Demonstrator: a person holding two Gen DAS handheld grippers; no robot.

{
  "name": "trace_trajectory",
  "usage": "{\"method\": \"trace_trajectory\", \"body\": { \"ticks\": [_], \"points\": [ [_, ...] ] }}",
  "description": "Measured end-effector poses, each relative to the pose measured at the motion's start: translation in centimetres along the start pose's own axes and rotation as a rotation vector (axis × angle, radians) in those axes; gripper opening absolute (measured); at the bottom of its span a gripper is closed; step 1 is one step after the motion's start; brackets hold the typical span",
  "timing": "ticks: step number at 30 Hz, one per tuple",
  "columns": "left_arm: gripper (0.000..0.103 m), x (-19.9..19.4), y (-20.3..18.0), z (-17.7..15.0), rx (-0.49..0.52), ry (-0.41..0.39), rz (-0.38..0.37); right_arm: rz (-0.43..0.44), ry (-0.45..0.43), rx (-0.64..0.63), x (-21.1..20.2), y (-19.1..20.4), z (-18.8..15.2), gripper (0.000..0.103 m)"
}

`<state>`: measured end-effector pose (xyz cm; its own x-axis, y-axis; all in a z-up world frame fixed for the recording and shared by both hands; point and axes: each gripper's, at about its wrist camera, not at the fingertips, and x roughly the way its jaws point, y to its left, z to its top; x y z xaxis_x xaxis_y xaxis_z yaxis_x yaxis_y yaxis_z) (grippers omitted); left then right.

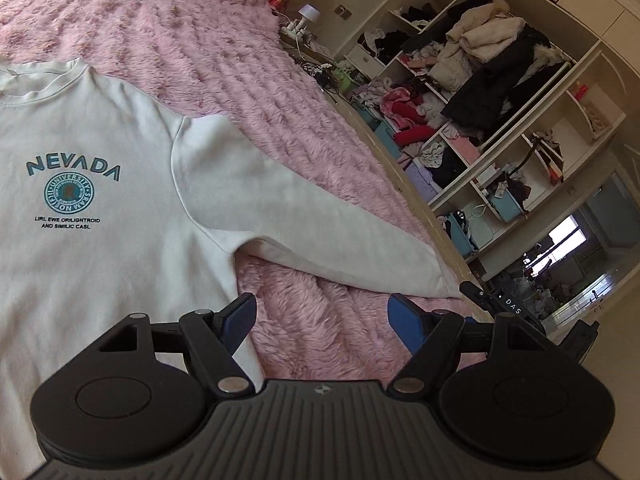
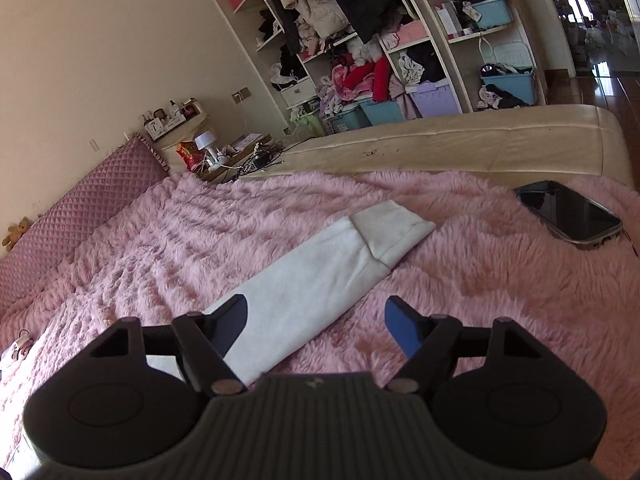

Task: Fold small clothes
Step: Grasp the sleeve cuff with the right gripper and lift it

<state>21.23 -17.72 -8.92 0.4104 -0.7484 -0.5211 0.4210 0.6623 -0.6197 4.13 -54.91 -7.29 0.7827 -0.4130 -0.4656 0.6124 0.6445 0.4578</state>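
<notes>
Right tool (image 2: 316,322), open w/ nothing held, sits right over the sleeve (image 2: 320,276), which runs away from it toward the bed's far edge, cuff (image 2: 390,234) last; left tool (image 1: 322,318), also open, is by the sweatshirt (image 1: 92,184) body, so right looks nearer.

Black ribbed grippers, blue-padded fingers (image 1: 404,322)

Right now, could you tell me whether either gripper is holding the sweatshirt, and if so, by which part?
Nothing is held. The left gripper and right gripper are both open above the sweatshirt and its sleeve.
</notes>
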Motion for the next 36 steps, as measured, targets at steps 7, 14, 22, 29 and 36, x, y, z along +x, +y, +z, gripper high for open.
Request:
{"method": "trace_trajectory", "body": {
  "ticks": [7, 14, 22, 29, 36],
  "points": [
    [0.087, 5.6, 2.2, 1.5, -0.085, -0.004, -0.034, -0.02, 0.003, 0.239, 6.6, -4.5, 0.4, 0.058],
    [0.087, 10.1, 3.1, 1.3, -0.137, 0.063, -0.025, 0.001, -0.061, 0.299, 9.9, -5.3, 2.0, 0.061],
    [0.089, 10.9, 3.0, 0.8, -0.101, 0.086, 0.0, 0.005, -0.029, 0.375, 11.1, -6.7, 3.0, 0.003],
    [0.088, 9.3, 3.2, 2.4, -0.124, 0.073, -0.014, 0.044, -0.045, 0.345, 8.6, -3.7, 5.1, 0.002],
    [0.088, 0.6, 4.5, 2.9, -0.116, -0.035, -0.007, 0.211, -0.047, 0.251, 4.7, 6.3, 6.7, 0.002]
  ]
}}
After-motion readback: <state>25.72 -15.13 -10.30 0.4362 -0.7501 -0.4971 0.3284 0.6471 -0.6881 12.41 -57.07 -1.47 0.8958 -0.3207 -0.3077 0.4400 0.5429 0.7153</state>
